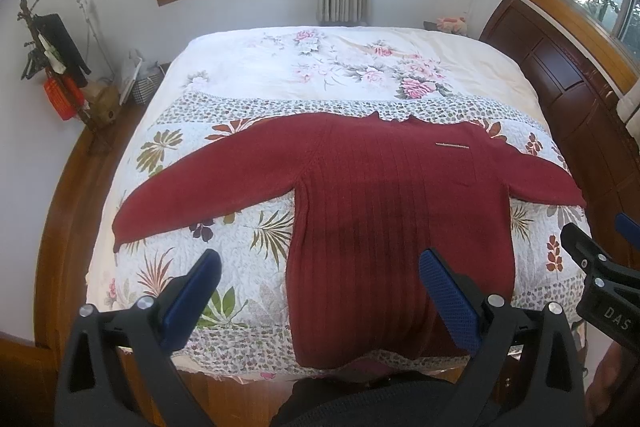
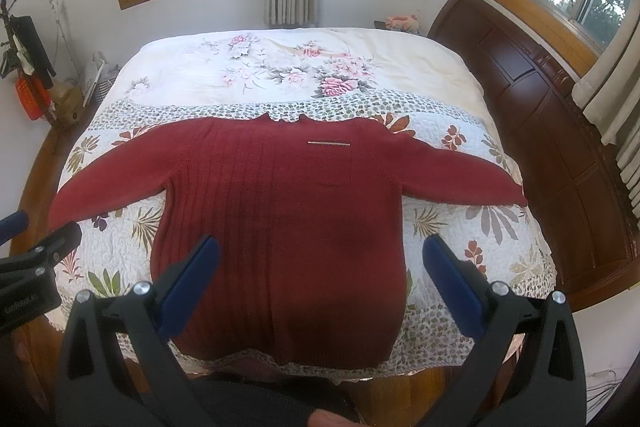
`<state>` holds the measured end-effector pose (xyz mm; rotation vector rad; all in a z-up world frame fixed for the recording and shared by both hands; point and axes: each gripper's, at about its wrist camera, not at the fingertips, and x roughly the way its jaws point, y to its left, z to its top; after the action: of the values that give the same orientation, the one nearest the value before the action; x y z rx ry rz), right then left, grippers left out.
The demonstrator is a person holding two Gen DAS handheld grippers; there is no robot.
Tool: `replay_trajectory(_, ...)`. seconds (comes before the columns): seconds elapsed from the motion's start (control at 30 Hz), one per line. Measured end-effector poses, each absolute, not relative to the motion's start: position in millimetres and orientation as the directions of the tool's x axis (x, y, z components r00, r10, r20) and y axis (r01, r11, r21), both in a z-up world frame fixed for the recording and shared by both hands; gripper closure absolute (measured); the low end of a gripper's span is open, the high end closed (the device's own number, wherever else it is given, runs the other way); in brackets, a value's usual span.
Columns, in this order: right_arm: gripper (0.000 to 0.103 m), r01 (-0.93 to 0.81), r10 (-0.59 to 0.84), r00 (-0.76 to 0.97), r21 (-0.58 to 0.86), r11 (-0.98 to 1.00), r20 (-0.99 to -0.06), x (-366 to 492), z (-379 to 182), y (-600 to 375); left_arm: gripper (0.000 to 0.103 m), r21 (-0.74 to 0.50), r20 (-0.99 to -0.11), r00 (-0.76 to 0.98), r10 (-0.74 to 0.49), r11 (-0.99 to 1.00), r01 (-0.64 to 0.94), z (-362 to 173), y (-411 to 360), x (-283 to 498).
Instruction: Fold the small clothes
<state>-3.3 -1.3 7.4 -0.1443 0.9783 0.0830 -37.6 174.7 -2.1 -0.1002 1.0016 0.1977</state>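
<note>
A dark red knitted sweater (image 1: 384, 203) (image 2: 280, 211) lies flat on the bed, both sleeves spread out sideways, collar at the far end and hem at the near edge. A small pocket and a thin pale bar mark its right chest. My left gripper (image 1: 320, 267) is open, held above the sweater's lower left side with nothing between its blue pads. My right gripper (image 2: 320, 255) is open too, above the lower right part of the sweater's body. Each gripper shows at the edge of the other's view: the right gripper (image 1: 592, 251) and the left gripper (image 2: 36, 235).
The bed carries a floral quilt (image 1: 248, 239) (image 2: 460, 227) and a rose-print cover (image 1: 340, 67) behind it. A dark wooden headboard (image 2: 540, 115) runs along the right. Clutter and a rack (image 1: 60, 79) stand at the left wall. Wooden floor borders the bed. The person's dark sleeve fills the bottom.
</note>
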Motion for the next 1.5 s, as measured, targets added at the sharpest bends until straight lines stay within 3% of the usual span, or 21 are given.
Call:
replay_trajectory(0.87,0.002,-0.134,0.008,0.559,-0.081,0.988,-0.829,-2.5,6.5,-1.9,0.003,0.007,-0.842,0.525,0.119,0.977,-0.211,-2.2,174.6,-36.4)
replay_trajectory(1.03,0.002,-0.136,0.003,0.656,-0.115,0.984,-0.755,-1.1,5.3,-5.5,0.003,0.032,-0.766,0.628,0.137,0.984,-0.176,-1.3,170.1,-38.0)
replay_trajectory(1.13,0.002,-0.192,0.060,0.723,-0.117,0.974,-0.688,9.8,-9.5,-25.7,0.003,-0.011,-0.720,0.693,0.042,0.997,-0.072,-11.4,165.8,-34.0)
replay_trajectory(1.2,0.002,-0.143,0.008,0.691,-0.126,0.982,-0.723,28.0,-26.6,-47.1,0.003,-0.055,-0.732,0.681,-0.026,0.998,-0.021,-21.3,161.0,-23.2)
replay_trajectory(1.33,0.002,0.012,-0.016,0.586,-0.011,1.000,-0.810,70.0,-68.1,-130.4,0.003,-0.089,-0.714,0.688,-0.130,0.991,0.095,-36.5,140.4,-8.6)
replay_trajectory(1.5,0.002,0.241,-0.051,0.544,0.097,0.966,-0.837,98.6,-102.3,-244.5,0.003,-0.212,-0.731,0.633,-0.255,0.966,0.145,-50.0,112.5,19.1)
